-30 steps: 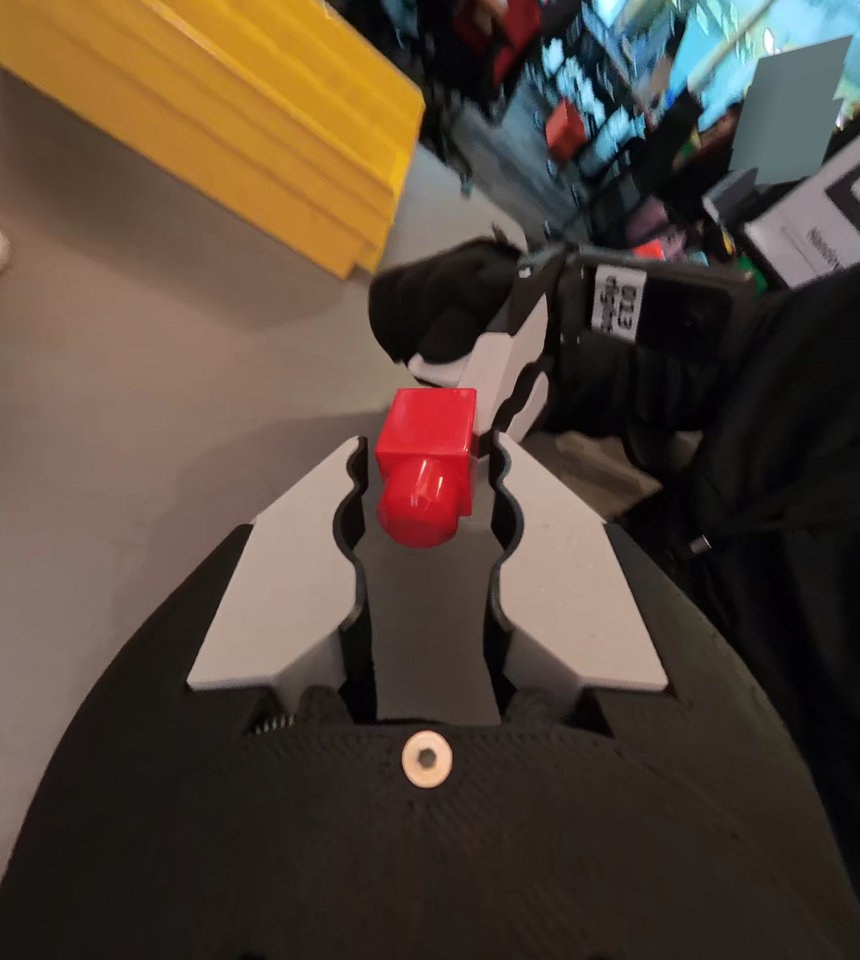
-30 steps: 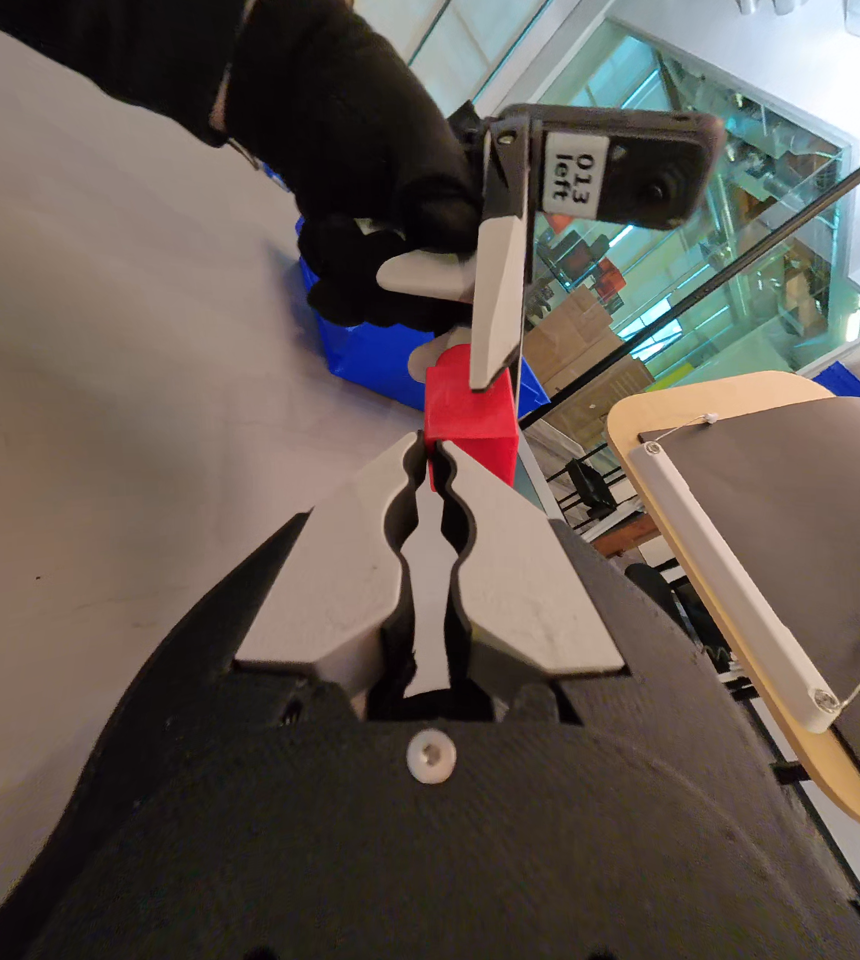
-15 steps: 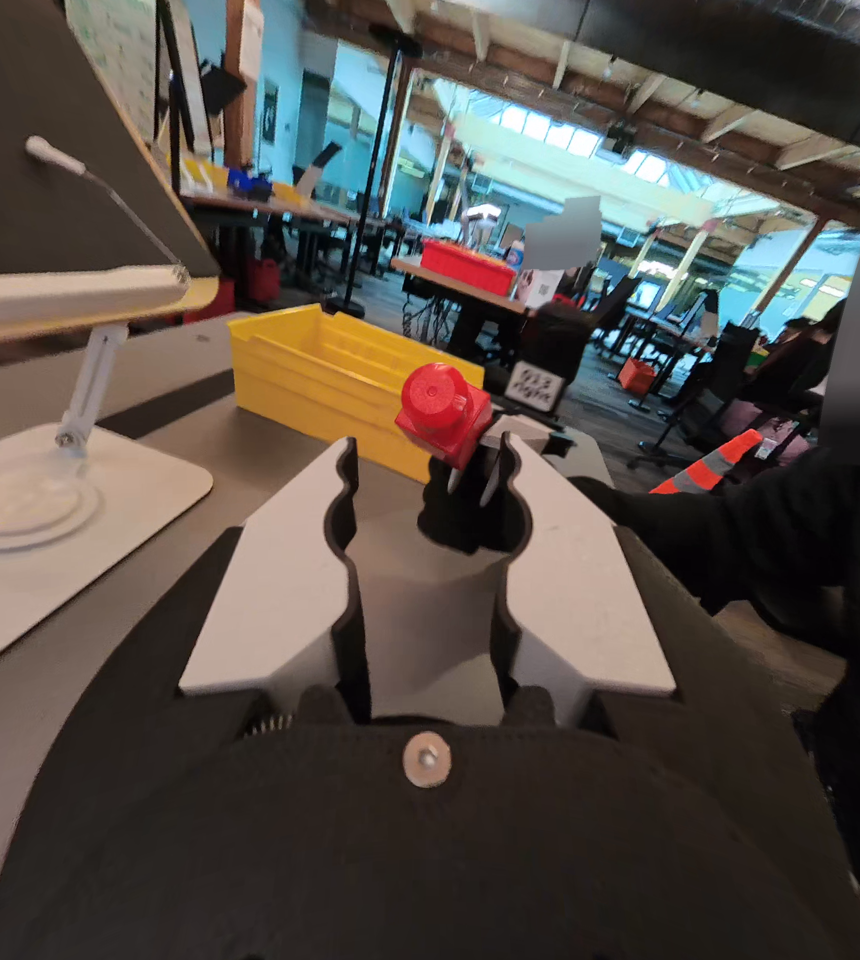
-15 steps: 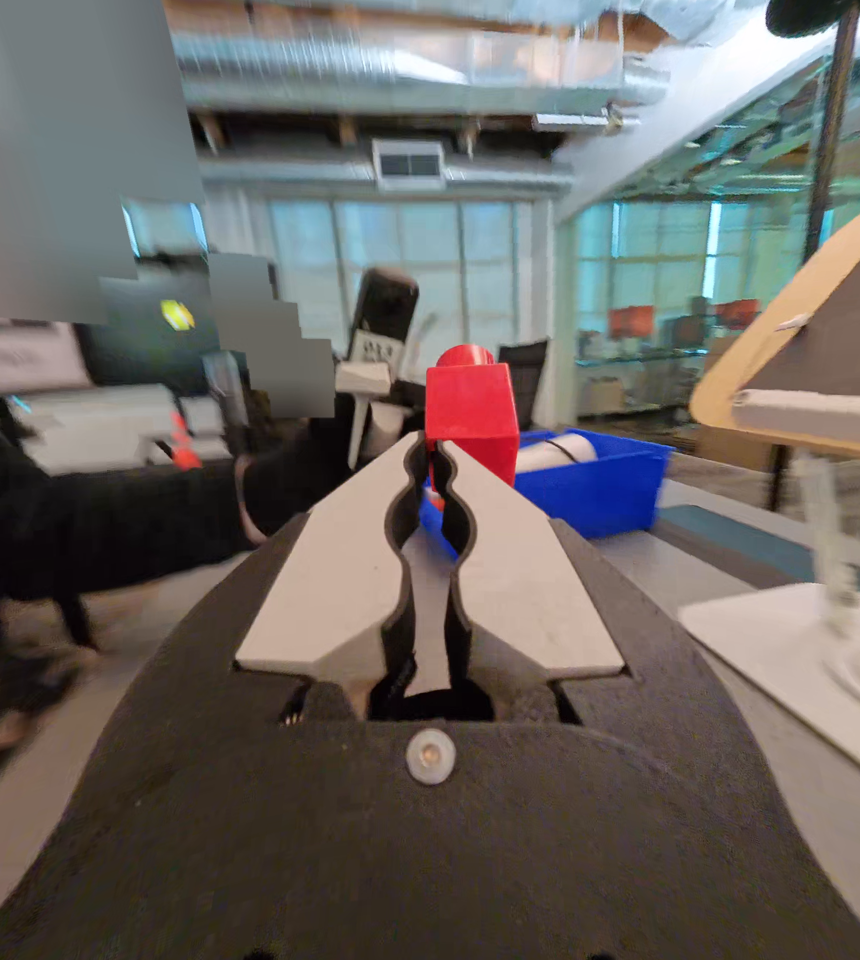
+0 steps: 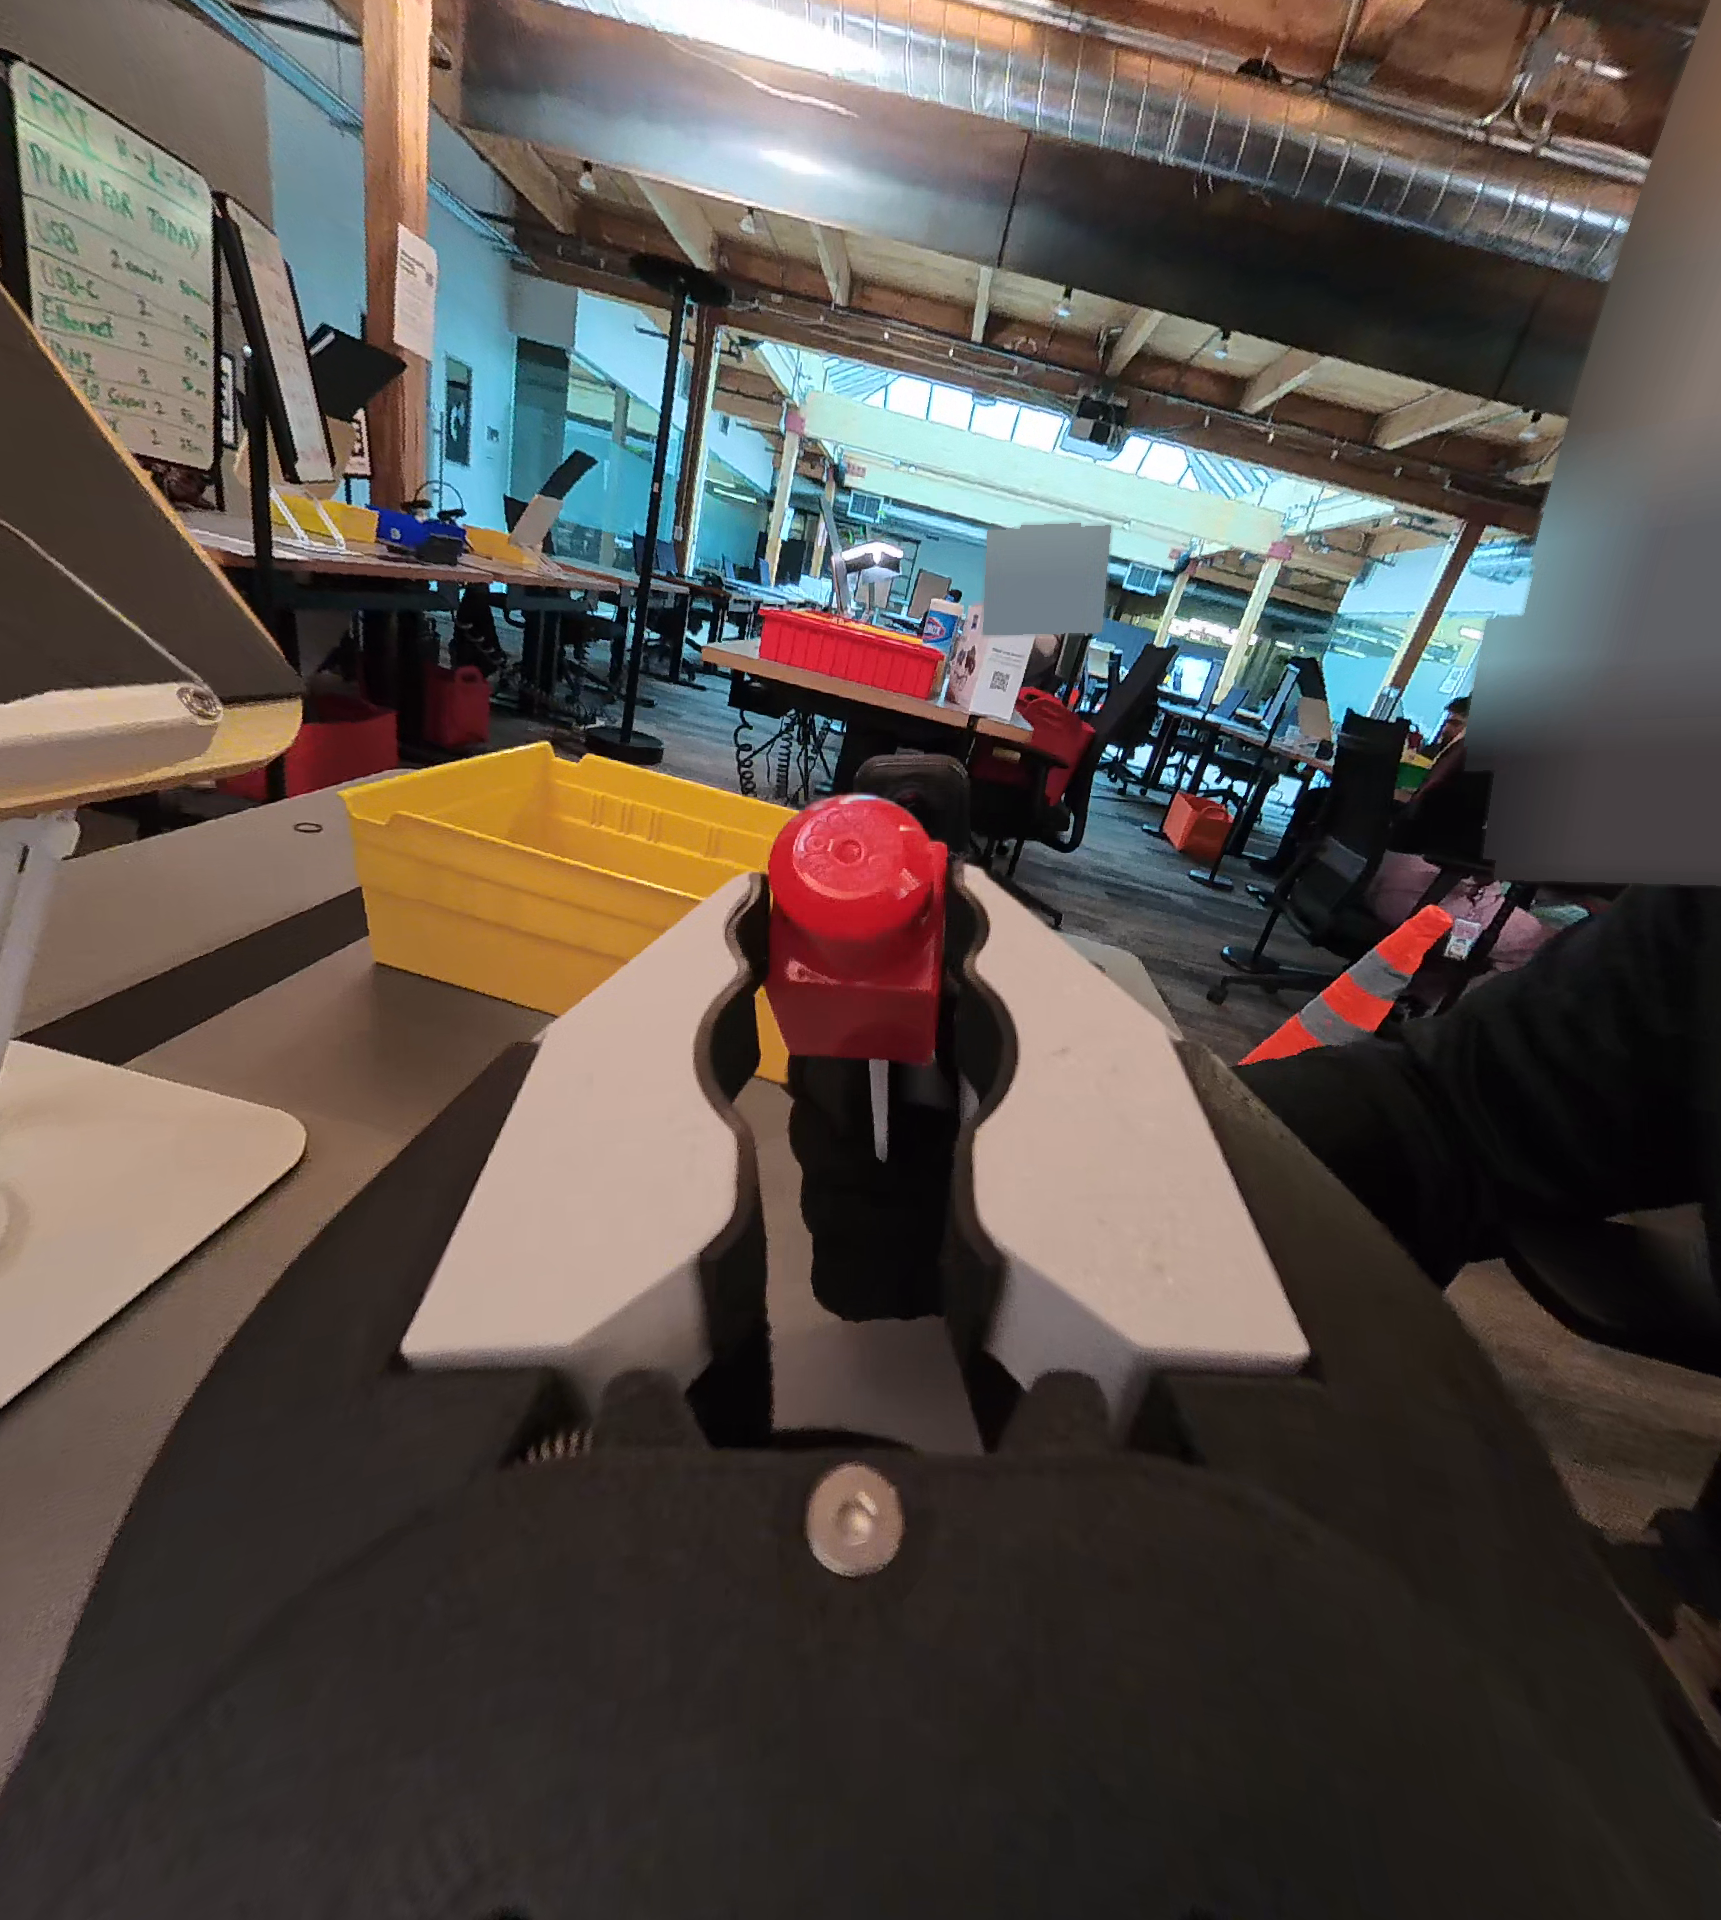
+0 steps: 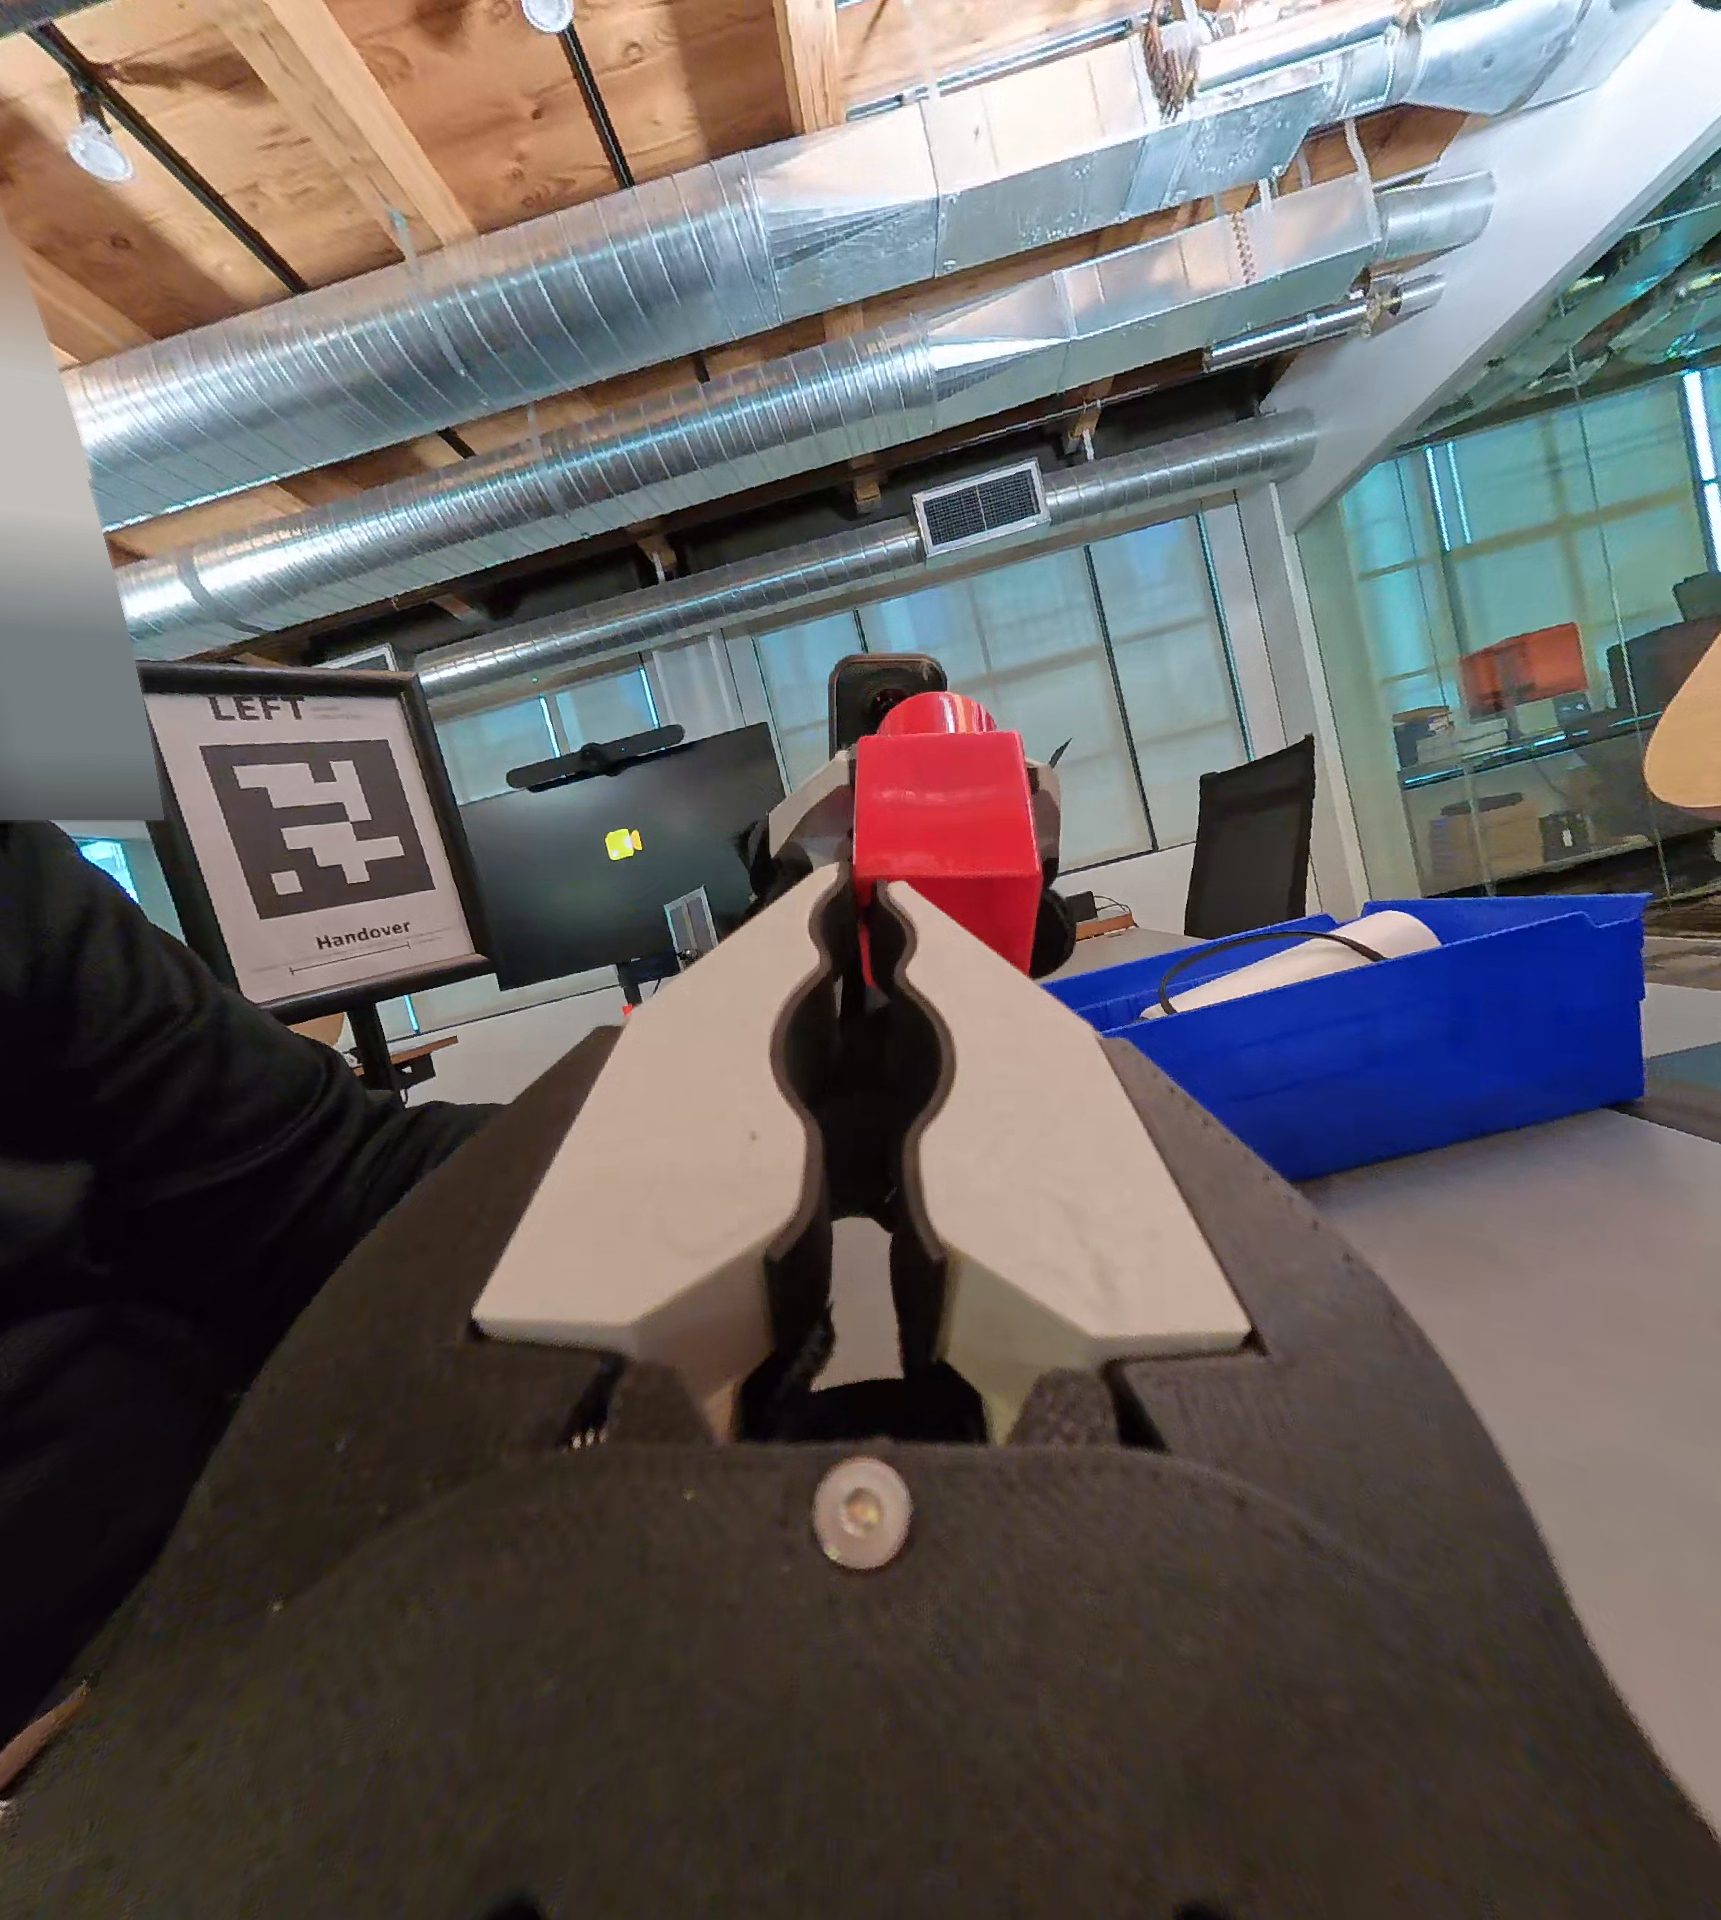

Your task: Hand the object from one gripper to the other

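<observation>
The red block sits at frame centre, pinched at its lower edge by the nearly closed right hand-held gripper. The left hand-held gripper, fingers apart, brackets its round cap, facing head-on.

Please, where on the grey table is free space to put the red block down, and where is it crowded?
Bare grey tabletop lies between the white stand base and the yellow plastic bin; more lies in front of the blue plastic bin. It is crowded around the red plastic block, where both grippers meet.
</observation>
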Demonstrator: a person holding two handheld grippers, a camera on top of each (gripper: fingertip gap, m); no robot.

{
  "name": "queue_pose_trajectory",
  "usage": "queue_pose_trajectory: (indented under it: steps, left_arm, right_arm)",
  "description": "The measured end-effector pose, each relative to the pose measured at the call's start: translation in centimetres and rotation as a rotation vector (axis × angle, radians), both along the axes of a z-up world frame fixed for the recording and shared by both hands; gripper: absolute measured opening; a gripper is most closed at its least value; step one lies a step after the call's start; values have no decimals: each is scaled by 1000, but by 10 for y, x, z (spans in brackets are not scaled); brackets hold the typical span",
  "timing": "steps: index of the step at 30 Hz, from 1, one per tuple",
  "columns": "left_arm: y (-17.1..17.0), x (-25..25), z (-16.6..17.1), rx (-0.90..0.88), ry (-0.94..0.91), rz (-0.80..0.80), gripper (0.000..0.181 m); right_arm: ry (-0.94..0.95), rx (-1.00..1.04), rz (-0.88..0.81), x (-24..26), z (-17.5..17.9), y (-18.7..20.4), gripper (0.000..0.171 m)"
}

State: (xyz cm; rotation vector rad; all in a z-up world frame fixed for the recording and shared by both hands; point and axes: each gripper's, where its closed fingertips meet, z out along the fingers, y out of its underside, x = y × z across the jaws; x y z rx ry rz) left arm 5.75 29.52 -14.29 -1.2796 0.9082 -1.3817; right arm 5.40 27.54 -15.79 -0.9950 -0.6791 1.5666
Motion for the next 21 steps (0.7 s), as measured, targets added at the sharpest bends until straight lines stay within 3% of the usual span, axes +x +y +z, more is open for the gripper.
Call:
queue_pose_trajectory:
  steps: [5,7,9,13,15,17,21]
  left_arm:
    - [2,-2,-1,-17,-13,6,31]
    - [2,-4,0,-23,4,-4,31]
    - [4,-8,-1,-33,60,-17,30]
    - [1,-17,-13,-83,273,-133,30]
    - [1,-23,-20,-110,379,-173,31]
    - [-2,-28,-34,-144,498,-239,31]
    - [-5,-31,-47,-208,588,-328,31]
  right_arm:
    - [-16,3,-18,-2,-1,2,2]
    - [-57,-2,-49,-4,-4,6,23]
    - [-117,33,-64,-5,-8,7,28]
    - [-352,225,-175,-9,-25,7,26]
    - [-425,349,-289,-6,-25,10,40]
    - [-552,501,-358,-10,-32,7,43]
    - [-765,763,-475,-28,-54,2,77]
